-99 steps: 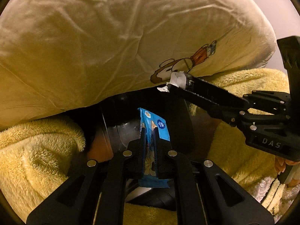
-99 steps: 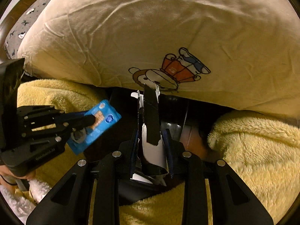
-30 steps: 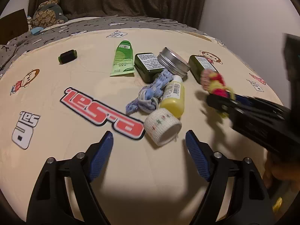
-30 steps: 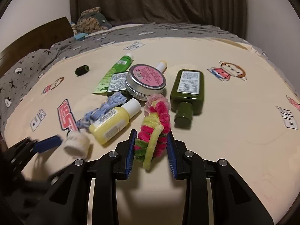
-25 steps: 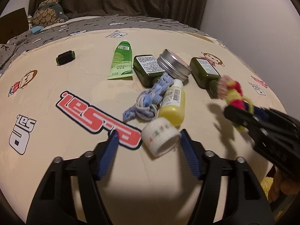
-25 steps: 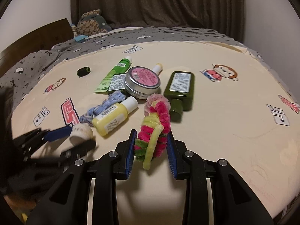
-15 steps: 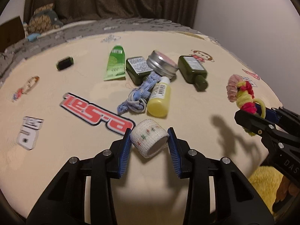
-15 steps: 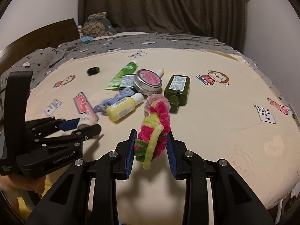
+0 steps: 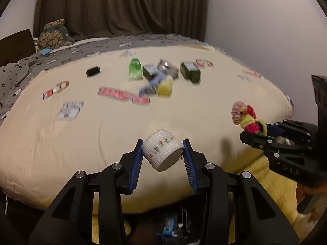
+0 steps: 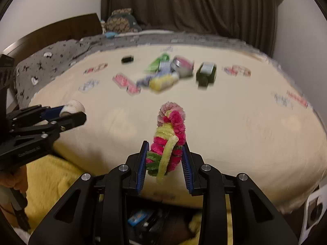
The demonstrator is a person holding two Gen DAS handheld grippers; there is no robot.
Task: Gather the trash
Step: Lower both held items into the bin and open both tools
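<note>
The left gripper is closed on a white bandage roll, held tilted between the blue pads above the near edge of the cream bedspread. The right gripper is clamped around a pink, yellow and green chenille wreath, most of which stands free above the fingertips. Below that bedspread edge a dark opening shows a blue wrapper; this looks like the bin, though blur hides its rim. The roll is round and pinched off-centre, so it may twist or squirt out if the squeeze eases before it is over the opening. The wreath is soft and top-heavy, and it could snag on a pad at release and drop onto the yellow fleece blanket beside the opening.
</note>
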